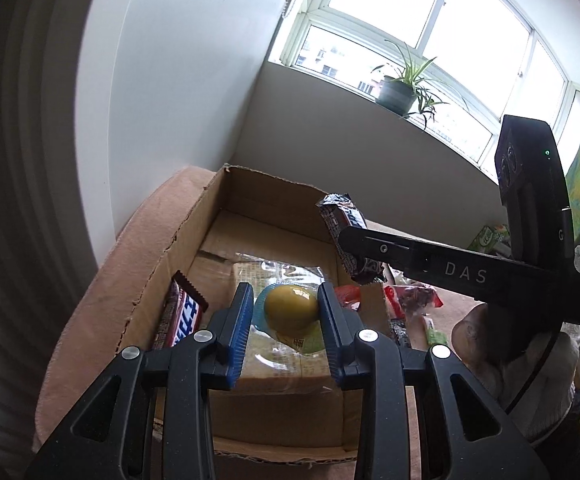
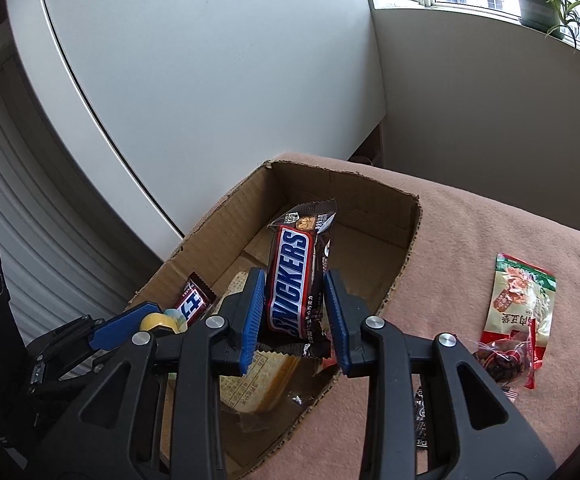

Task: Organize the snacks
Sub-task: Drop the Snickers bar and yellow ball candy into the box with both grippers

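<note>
Over cardboard box [image 2: 406,220]: right fingers [image 2: 256,312] clamp brown Snickers bar [image 2: 290,280]; left fingers [image 1: 242,320] clamp yellow-blue egg [image 1: 290,308].

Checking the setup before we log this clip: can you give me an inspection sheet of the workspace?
Surface: pinkish cloth covering the table.
Job's things: cardboard box already holding a Snickers bar and a clear-wrapped cake.
Clutter: red snack packet and smaller wrappers loose on the cloth beside the box.
Grippers: left gripper shut on a yellow jelly cup; right gripper shut on a second Snickers, both over the box.
Cables: nothing seen.
Surroundings: white cabinet, window, potted plant.
</note>
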